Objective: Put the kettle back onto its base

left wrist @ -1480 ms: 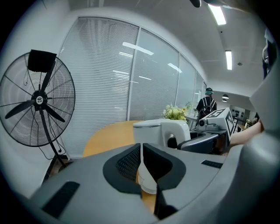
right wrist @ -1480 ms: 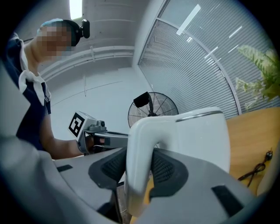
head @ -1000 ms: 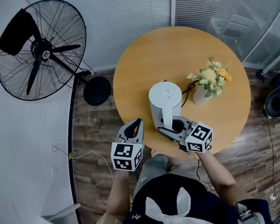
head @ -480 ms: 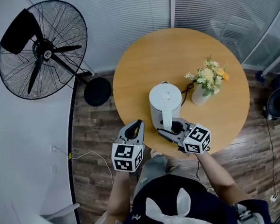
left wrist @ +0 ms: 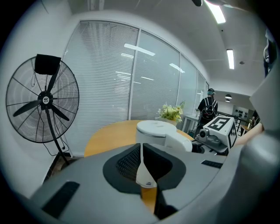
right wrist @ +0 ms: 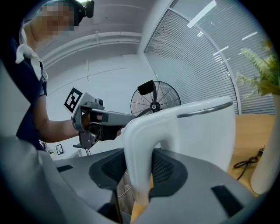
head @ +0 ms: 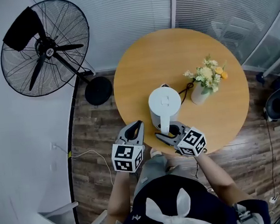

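Right gripper view: my right gripper (right wrist: 138, 186) grips the white plastic kettle (right wrist: 203, 131) by its handle (right wrist: 139, 144). I'd lower it upright, squarely, near the round wooden table's (head: 174, 52) front edge. My left gripper (head: 137, 125) is clenched, empty.

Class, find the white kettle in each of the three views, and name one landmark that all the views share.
Head view: kettle at picture centre, on the round table.
Left gripper view: kettle just right of centre, beyond the jaws.
Right gripper view: kettle fills centre and right, its handle between the jaws.
Shared landmark: the standing fan, in all three.
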The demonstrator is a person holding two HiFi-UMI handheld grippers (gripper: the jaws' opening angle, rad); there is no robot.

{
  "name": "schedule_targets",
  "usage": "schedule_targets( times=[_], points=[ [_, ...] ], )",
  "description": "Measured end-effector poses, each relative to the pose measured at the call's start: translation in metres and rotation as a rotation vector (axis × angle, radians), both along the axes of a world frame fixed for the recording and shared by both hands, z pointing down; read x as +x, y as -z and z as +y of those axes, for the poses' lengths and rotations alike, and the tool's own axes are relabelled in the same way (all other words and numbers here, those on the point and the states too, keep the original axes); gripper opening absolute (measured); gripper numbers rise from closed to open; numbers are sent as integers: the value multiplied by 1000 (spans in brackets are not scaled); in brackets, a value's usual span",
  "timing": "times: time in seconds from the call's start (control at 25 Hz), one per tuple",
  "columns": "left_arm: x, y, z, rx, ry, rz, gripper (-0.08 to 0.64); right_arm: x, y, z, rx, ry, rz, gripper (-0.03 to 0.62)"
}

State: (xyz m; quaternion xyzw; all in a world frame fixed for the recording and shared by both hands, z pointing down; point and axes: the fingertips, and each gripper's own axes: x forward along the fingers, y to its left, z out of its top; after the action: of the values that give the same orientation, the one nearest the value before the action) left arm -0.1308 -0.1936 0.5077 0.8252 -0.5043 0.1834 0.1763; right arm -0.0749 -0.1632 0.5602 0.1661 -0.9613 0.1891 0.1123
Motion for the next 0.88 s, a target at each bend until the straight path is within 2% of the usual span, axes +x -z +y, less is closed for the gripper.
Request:
schedule_targets(
  times=[0.48,0.88],
  points=[
    [3,-2,12,-6,6,4,38,3,-8,8,24,-2,26,152],
    [17,-4,18,-14,-20,7,38,2,-16,20,78,10,-5,155]
  ],
)
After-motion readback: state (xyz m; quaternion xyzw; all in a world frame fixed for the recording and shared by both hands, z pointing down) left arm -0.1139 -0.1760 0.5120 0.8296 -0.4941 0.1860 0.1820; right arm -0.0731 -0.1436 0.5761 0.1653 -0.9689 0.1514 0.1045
